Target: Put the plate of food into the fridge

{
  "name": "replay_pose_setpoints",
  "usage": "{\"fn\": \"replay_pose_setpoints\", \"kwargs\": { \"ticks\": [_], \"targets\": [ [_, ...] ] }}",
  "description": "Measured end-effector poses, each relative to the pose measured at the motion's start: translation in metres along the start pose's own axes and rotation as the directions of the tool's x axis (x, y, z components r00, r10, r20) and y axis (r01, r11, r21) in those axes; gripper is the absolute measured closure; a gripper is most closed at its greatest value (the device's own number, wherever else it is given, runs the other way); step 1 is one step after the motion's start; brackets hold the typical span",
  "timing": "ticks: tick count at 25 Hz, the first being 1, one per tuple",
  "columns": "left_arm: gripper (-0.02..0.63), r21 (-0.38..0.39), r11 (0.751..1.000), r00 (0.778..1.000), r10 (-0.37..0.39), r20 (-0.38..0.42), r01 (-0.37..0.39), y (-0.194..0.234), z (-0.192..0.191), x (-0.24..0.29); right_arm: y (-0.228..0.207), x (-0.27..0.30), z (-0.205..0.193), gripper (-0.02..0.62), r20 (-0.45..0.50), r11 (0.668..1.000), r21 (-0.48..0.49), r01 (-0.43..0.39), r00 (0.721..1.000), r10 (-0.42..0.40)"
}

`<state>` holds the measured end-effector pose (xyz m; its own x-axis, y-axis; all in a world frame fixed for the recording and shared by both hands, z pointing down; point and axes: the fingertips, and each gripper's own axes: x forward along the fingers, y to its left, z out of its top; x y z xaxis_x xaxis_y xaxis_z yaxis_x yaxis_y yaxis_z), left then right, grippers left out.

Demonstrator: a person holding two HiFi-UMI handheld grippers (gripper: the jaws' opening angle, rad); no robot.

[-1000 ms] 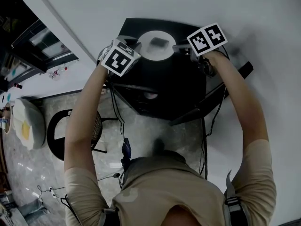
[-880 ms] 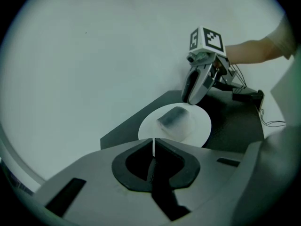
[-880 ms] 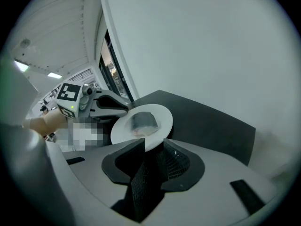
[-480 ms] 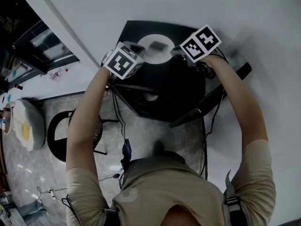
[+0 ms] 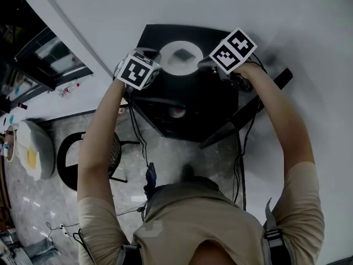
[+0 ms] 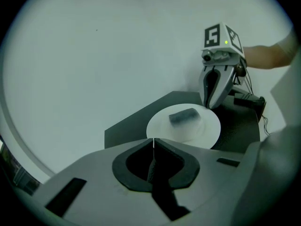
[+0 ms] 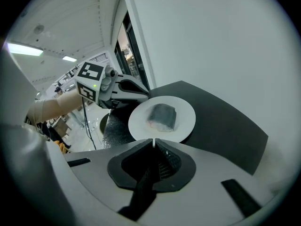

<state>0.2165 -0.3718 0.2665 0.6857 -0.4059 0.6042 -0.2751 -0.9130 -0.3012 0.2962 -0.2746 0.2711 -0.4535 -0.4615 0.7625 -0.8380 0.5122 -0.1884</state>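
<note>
Head view: left tongs (image 5: 159,58) and right tongs (image 5: 202,64) pinch white plate (image 5: 172,66) bearing dark food (image 5: 182,54).

head: overhead, steeply down | gripper views: low, near, opposite sides | all 3 share plate (image 5: 171,62)

This looks like a work room or lab, not a home. It has a plain white wall (image 5: 193,4), a shiny stone floor (image 5: 182,153) with loose cables (image 5: 240,164), a black chair (image 5: 60,159), and long strip lights (image 7: 21,48) on the ceiling.
</note>
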Motion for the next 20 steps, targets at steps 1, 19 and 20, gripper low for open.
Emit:
{"fn": "replay_pose_setpoints", "kwargs": {
  "ticks": [1,19,20],
  "targets": [
    [0.594,-0.004,1.0,1.0,0.001,-0.001,-0.001,0.001,0.0,0.0,0.002,0.0,-0.001,0.563,-0.003,1.0,-0.004,-0.007,1.0,0.007],
    [0.449,-0.051,0.996,0.998,-0.066,0.009,0.067,0.003,0.004,0.008,-0.039,-0.001,0.007,0.43,0.027,0.994,0.064,0.084,0.996,-0.086],
    [0.457,-0.075,0.994,0.997,-0.08,0.014,0.081,0.002,0.004,0.008,-0.039,-0.001,0.007,0.43,0.024,0.994,0.074,0.077,0.997,-0.079]
  ]
}}
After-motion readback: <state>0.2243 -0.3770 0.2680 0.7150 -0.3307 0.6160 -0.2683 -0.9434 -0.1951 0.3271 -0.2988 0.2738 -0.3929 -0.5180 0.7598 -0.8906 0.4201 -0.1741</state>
